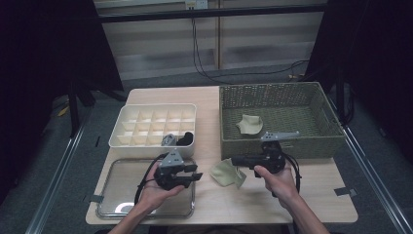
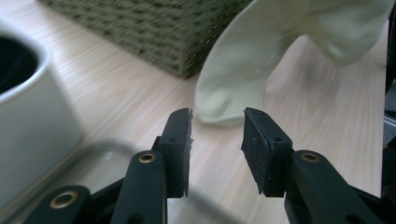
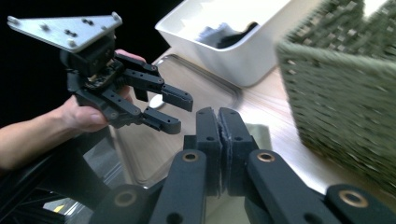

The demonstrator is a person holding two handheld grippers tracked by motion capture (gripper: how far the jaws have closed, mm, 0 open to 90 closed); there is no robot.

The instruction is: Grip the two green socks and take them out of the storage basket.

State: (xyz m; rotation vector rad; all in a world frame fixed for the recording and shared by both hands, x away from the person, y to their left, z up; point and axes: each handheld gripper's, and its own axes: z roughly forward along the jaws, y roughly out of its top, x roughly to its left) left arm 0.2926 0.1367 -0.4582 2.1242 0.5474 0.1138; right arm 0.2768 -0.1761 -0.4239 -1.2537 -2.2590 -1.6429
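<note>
A pale green sock [image 1: 225, 173] hangs between the two grippers near the table's front, its toe touching the wood. My right gripper [image 1: 233, 160] points left and is shut on the sock's upper edge; in the right gripper view its jaws [image 3: 218, 116] are pressed together, with the sock [image 3: 261, 133] showing behind them. My left gripper [image 1: 198, 175] is open, just left of the sock. In the left gripper view the sock [image 2: 243, 70] droops right in front of the open jaws [image 2: 217, 135]. The left gripper [image 3: 180, 112] also shows in the right gripper view.
A woven basket [image 1: 282, 146] at the right holds another pale sock [image 1: 250, 124]. A white divided organizer [image 1: 151, 147] sits at the left with dark socks [image 1: 182, 140] in its near right cells. A metal tray [image 1: 122, 195] lies under my left hand.
</note>
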